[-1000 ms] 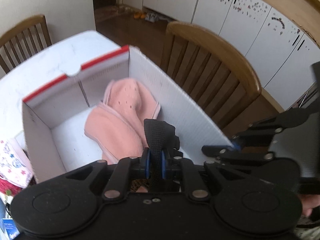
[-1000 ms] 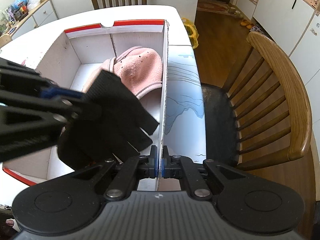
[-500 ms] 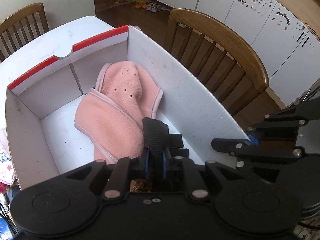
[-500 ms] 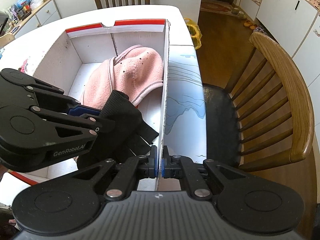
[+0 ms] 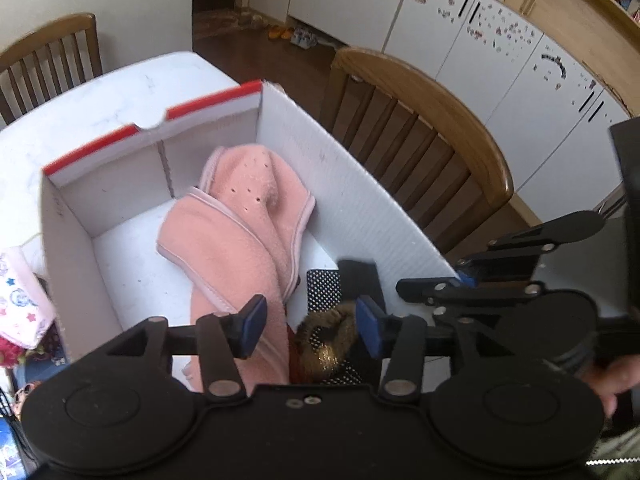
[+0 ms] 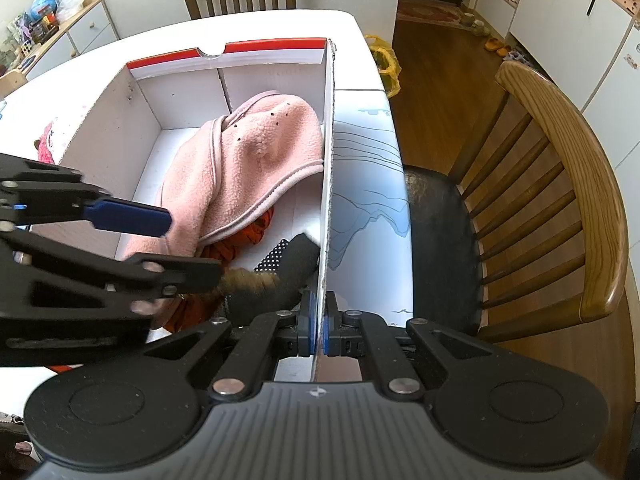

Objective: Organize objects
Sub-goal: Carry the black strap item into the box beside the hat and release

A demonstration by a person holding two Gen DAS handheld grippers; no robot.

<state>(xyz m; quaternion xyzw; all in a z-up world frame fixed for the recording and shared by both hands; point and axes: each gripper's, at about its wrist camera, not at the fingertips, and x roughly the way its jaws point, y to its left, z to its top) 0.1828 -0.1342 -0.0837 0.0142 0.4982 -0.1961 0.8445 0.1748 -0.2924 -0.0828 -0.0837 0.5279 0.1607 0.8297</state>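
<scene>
We have a big white box [image 6: 120,128] on the table [image 6: 280,24], filling the middle of both views. Our right gripper [image 6: 319,336] pinches the box's right wall [image 6: 326,160] with its fingers closed tight on it, low in the frame. A pink fleece [image 5: 240,240] lies inside. Our left gripper [image 5: 306,322] has just been opening its fingers, and nothing is between them now. The black glove [image 5: 360,280] lies in the box, just above those fingers by the right wall. We judge the drop is done. Next we lift the left gripper out and find another thing.
</scene>
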